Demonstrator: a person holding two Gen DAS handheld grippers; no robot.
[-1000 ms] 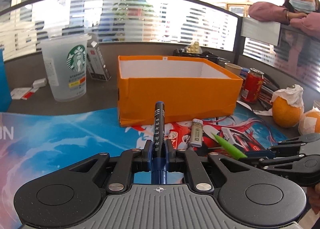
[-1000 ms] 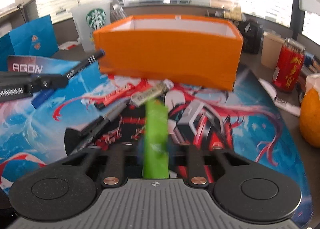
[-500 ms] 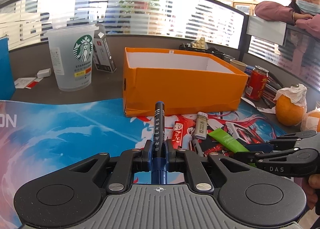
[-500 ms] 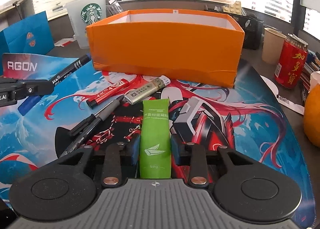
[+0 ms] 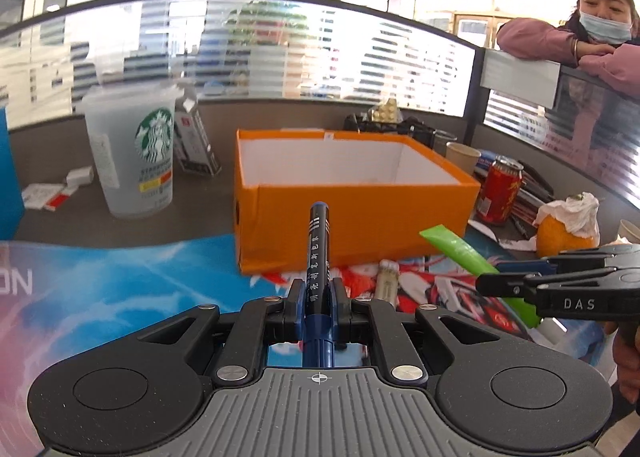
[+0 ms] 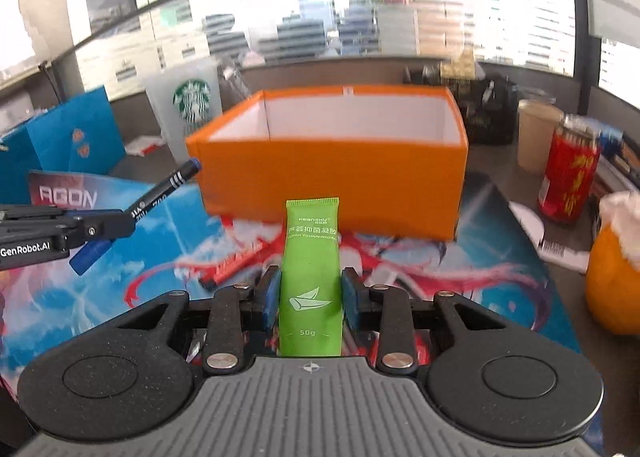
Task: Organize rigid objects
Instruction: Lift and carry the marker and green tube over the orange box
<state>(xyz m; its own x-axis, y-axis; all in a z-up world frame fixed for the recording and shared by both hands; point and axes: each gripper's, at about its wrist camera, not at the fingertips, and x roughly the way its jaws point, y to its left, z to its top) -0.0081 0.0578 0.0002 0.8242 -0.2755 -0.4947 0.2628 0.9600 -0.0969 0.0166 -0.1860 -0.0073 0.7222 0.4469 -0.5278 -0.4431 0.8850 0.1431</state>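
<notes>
Both tools have risen off the printed desk mat point(image 6: 516, 277) since a second ago, and the orange box point(image 5: 352, 217) now shows more of its white inside. On the left, the left gripper point(image 5: 318, 305) is clenched on the black marker point(image 5: 319, 245), held near its blue rear end so most of the barrel points forward at the box's near wall. It is light, stiff and smooth, so a mid-barrel pinch is the surer hold against swivelling. On the right, the right gripper point(image 6: 310, 299) grasps the green tube point(image 6: 311, 273) across its lower body, crimped end forward, short of the box's near wall. The tube is light and probably gives a little under pressure, though the view cannot confirm that. A red pen point(image 6: 236, 263) lies on the mat below, near the box's front edge.
</notes>
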